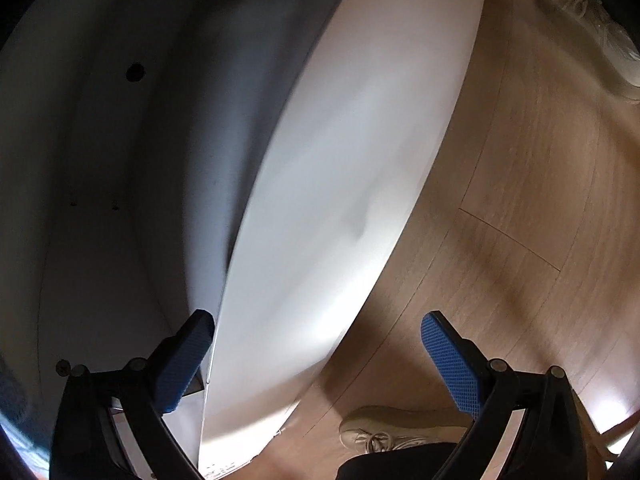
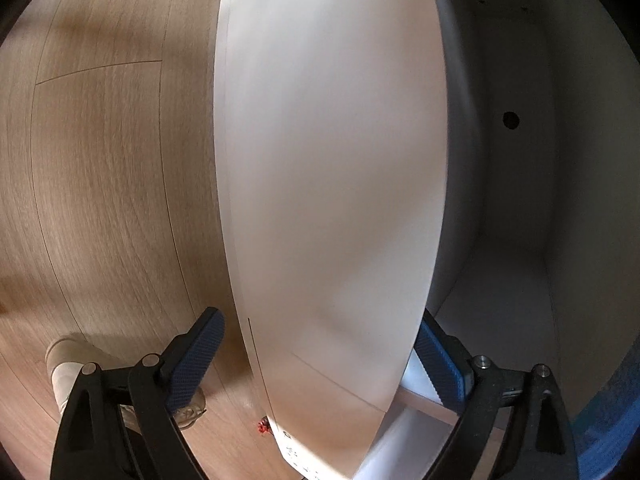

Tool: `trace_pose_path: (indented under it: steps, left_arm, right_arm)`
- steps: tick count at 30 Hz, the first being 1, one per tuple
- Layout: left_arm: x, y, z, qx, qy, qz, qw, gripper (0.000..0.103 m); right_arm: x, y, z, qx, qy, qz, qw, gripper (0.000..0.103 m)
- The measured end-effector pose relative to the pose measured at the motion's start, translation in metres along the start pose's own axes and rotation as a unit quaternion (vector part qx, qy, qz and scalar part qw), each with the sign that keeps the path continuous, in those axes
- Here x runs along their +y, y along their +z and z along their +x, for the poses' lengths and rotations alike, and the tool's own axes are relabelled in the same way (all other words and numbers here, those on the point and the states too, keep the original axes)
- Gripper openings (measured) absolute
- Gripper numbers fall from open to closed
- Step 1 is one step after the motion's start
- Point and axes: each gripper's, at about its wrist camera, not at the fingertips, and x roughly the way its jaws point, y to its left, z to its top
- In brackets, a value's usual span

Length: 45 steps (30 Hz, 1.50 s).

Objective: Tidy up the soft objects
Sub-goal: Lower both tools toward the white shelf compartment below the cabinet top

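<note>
No soft object shows clearly in either view. A white cabinet door stands ajar and fills the middle of both views. My left gripper is open; the door's lower edge lies between its blue pads, and the left pad sits close to the door's inner face. My right gripper is open too and straddles the same door. A gap shows between its left pad and the door, while the door partly hides its right pad.
The white cabinet interior is shadowed, with a round hole in its wall. A person's beige shoes stand on the wooden floor. A small red bit lies by the door. Blue fabric edges the view.
</note>
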Motion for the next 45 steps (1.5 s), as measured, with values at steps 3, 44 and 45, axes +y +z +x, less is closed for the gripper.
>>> trace_pose_path:
  steps: [3, 44, 45]
  left_arm:
    - [0.002, -0.002, -0.005, 0.000, -0.019, -0.017, 0.9997, 0.103]
    - [-0.024, -0.045, -0.128, 0.042, -0.198, 0.020, 0.9792, 0.103]
    - [-0.023, -0.047, -0.131, 0.043, -0.203, 0.023, 0.9779, 0.103]
  right_arm:
    - [0.003, 0.001, -0.003, 0.004, 0.001, 0.000, 1.000, 0.095]
    - [0.095, -0.041, -0.117, 0.026, 0.112, -0.119, 0.986, 0.095]
    - [0.097, -0.043, -0.121, 0.025, 0.117, -0.122, 0.985, 0.095]
